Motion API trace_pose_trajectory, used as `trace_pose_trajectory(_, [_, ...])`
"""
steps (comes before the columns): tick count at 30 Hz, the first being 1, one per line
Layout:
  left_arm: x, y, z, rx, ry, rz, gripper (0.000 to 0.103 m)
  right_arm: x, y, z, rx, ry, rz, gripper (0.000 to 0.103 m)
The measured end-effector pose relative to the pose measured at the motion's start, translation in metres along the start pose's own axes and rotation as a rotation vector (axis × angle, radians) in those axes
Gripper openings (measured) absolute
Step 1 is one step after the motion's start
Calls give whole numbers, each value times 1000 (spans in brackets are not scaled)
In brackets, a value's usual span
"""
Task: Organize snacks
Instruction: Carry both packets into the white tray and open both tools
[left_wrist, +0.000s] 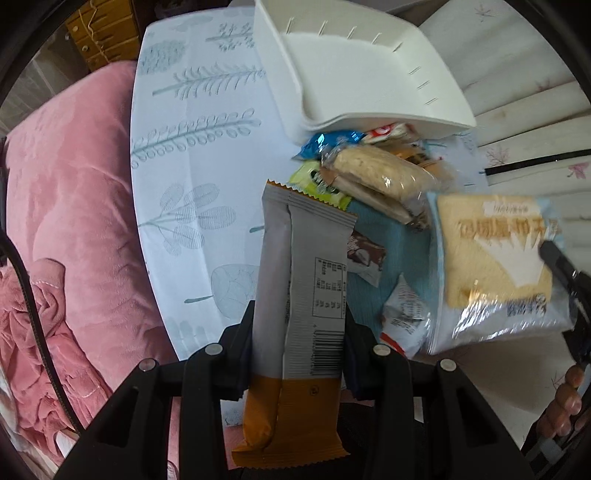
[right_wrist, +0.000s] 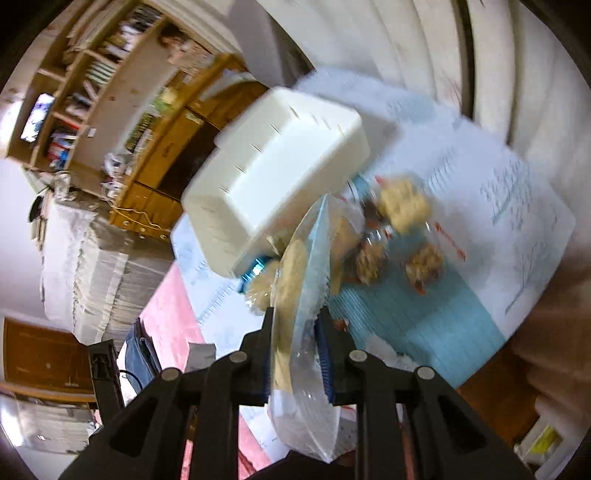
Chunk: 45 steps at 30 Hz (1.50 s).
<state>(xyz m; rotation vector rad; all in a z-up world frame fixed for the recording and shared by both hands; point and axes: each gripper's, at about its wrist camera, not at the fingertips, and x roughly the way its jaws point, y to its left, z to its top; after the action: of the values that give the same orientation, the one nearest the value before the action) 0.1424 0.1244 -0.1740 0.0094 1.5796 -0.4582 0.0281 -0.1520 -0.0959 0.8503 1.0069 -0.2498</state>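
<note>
My left gripper is shut on a long grey and orange snack wrapper, held upright above the table. My right gripper is shut on a clear bag with a pale bread slice; the same bread bag hangs at the right of the left wrist view, with the right gripper's dark fingers at its edge. A white plastic bin stands at the far side of the table, also seen as the white bin. A heap of wrapped snacks lies in front of it.
The table carries a white leaf-print cloth and a blue mat. A pink blanket lies to the left. Small wrapped snacks rest on the mat. Wooden shelves stand beyond the table. A hand shows at lower right.
</note>
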Motion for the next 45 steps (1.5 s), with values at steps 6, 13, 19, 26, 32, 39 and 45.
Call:
trace_pose_trajectory(6, [-36, -22, 5, 3, -73, -14, 37, -28, 26, 21, -146, -105, 25, 20])
trace_pose_trajectory(13, [-70, -50, 28, -3, -159, -9, 37, -42, 46, 51, -283, -179, 73, 20])
trace_pose_trajectory(19, [-86, -70, 48, -36, -214, 14, 37, -41, 52, 82, -358, -191, 103, 20])
trace_pose_trajectory(26, [-88, -86, 74, -101, -250, 8, 38, -32, 53, 117, -439, -193, 122, 20])
trace_pose_trajectory(32, [-71, -95, 103, -161, -265, 3, 38, -15, 59, 143, -560, -214, 100, 20])
trace_pose_trajectory(39, [-49, -102, 143, -219, -317, -11, 38, 18, 61, 173, -672, -180, 112, 21])
trace_pose_trajectory(45, [-36, -107, 168, -250, -330, 5, 38, 40, 62, 188, -690, -141, 113, 22])
